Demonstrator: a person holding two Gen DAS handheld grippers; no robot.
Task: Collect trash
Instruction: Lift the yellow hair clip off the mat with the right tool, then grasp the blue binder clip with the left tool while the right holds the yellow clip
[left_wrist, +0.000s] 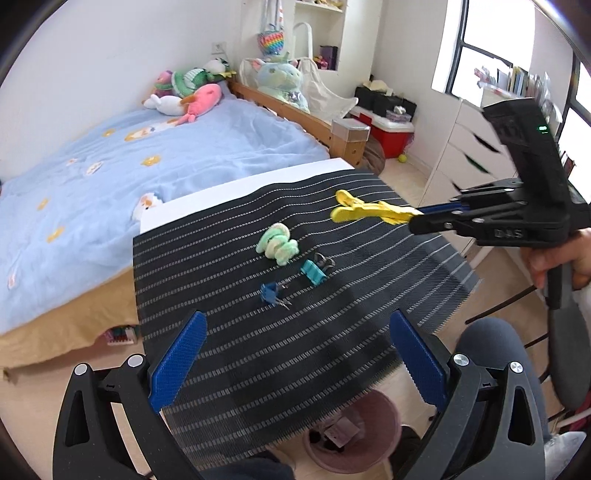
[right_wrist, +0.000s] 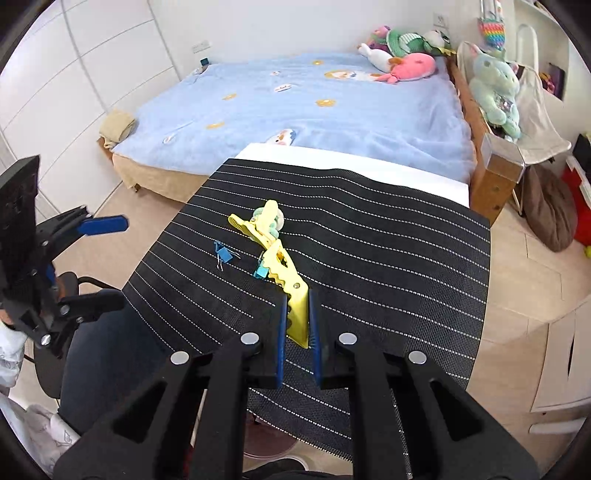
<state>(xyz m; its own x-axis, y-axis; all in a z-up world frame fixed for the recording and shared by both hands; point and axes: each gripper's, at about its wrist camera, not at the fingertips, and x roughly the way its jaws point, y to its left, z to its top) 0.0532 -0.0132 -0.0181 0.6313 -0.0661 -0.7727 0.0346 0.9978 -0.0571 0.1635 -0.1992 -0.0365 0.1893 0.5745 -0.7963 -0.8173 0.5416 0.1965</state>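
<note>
Right gripper (right_wrist: 297, 325) is clamped on the tail of one yellow plastic clothes peg (right_wrist: 286, 284), its long axis running straight ahead of the jaws, clear of the striped black mat (right_wrist: 388, 258). Left gripper (left_wrist: 295, 362) stands wide and empty. Ahead of its jaws lie two blue binder clips (left_wrist: 271, 293) (left_wrist: 313, 272) and one green fuzzy scrunchie (left_wrist: 277, 244); one pink waste bin (left_wrist: 384, 432) sits below.

Home bedroom: bed (right_wrist: 332, 110) with blue blanket, plush toys (right_wrist: 402, 55) at headboard, white drawer unit (left_wrist: 465, 147).
</note>
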